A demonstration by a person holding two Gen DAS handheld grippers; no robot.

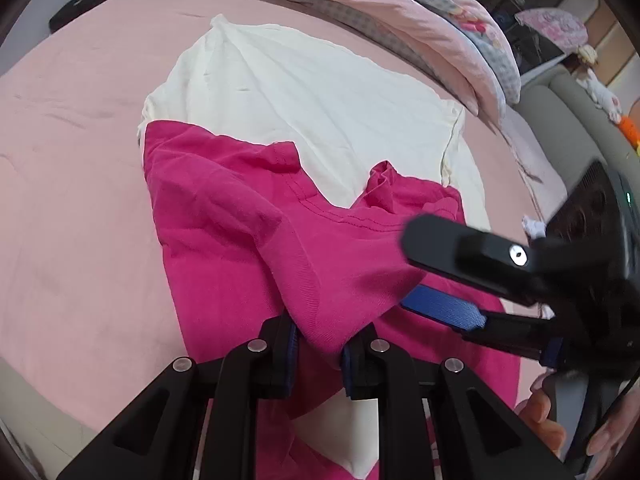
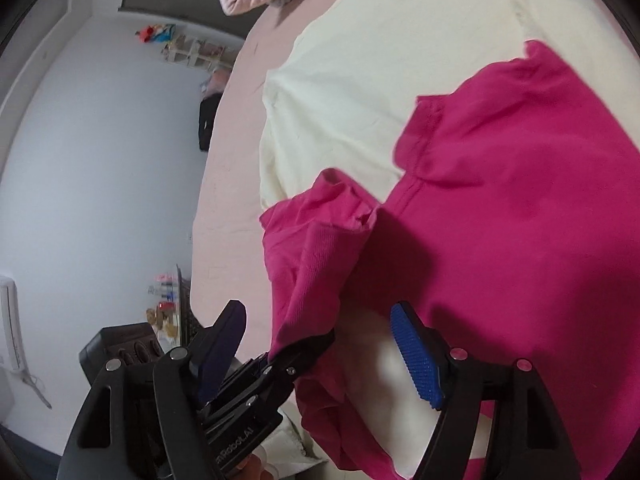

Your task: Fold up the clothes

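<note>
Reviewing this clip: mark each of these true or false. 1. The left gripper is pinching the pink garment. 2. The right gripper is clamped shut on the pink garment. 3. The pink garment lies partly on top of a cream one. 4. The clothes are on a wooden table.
1. True: the left gripper holds a fold of the pink garment.
2. False: the right gripper is open, with nothing between its fingers.
3. True: it overlaps the cream garment.
4. False: they lie on a pink bed sheet.
</note>
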